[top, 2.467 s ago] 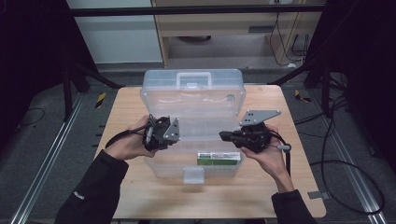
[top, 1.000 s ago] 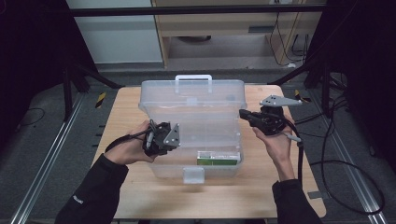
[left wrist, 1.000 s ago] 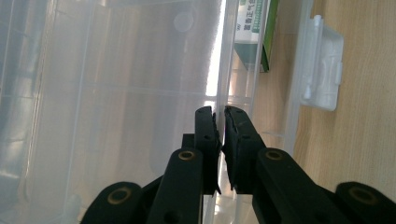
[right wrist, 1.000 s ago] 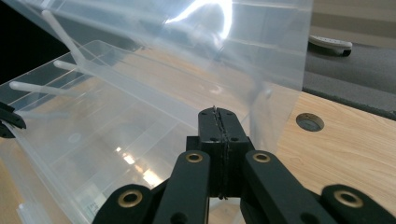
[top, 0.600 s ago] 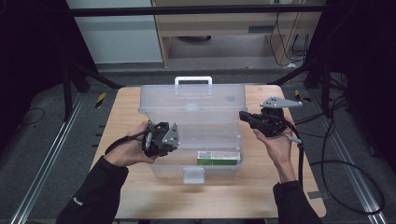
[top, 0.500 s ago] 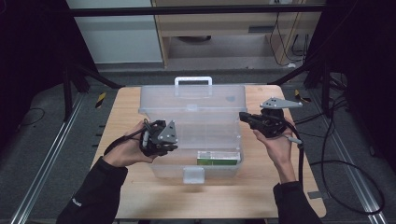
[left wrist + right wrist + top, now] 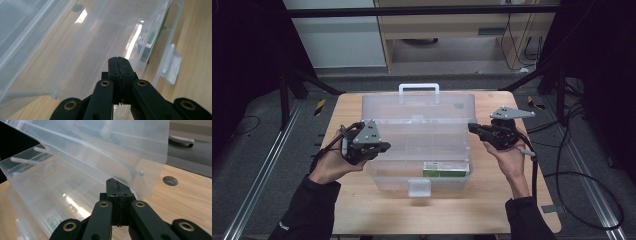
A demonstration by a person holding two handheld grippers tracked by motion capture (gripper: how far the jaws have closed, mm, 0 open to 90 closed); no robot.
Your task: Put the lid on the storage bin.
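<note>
left gripper (image 7: 382, 146) jaws just closed, empty | right gripper (image 7: 473, 128) jaws closed (empty) | clear box (image 7: 419, 142) between

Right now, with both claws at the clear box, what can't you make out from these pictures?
- Whether the right claw touches the lid: in the right gripper view its own shut jaws cover the contact spot.
- Print on the green pack: too small in the high view, blurred behind plastic in the left gripper view.
- Box inner dividers: glare on clear plastic.
</note>
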